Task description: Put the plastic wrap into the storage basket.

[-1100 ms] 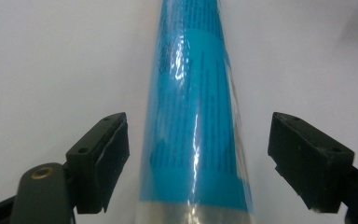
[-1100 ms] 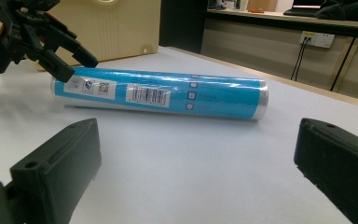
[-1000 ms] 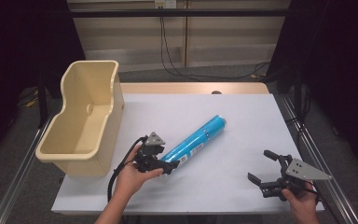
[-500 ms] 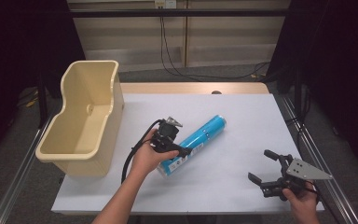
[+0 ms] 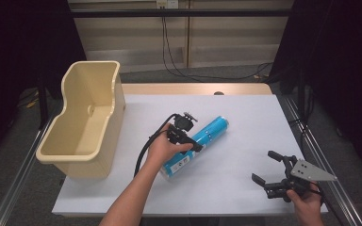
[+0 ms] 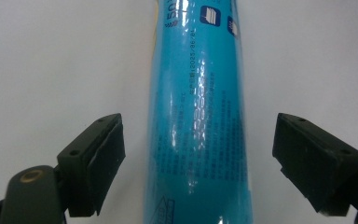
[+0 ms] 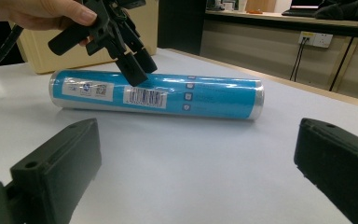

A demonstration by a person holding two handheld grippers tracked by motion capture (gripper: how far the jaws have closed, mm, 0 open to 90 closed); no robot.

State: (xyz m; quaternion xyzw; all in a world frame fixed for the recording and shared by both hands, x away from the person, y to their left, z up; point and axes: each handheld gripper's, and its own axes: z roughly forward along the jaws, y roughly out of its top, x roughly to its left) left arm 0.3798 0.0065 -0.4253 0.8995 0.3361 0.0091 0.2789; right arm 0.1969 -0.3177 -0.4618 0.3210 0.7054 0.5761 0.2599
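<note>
White sheeting covers the table (image 5: 245, 122), with dark curtains at both sides and a wall of cables behind. On the sheet lies a blue tube (image 5: 206, 136) — on its side, running diagonally from near the table's middle back toward the person. A cream bin (image 5: 82, 122) stands at the table's left edge, well apart from the tube.

The left gripper (image 5: 194, 143) hovers over the tube's middle, held by the left hand (image 5: 162, 148). In the left gripper view the tube (image 6: 198, 121) runs straight up between the two pads, one on each side, with white table showing in the gap on both sides — neither pad touches it. The jaws have just been opening and now stand apart astride the tube.

The right gripper (image 5: 265, 168) sits near the table's front right corner, well apart from the tube, its jaws spread wide with nothing between them. In its own view the tube (image 7: 158, 95) lies crosswise farther off, with the left gripper (image 7: 137, 65) pointing down just over it.
</note>
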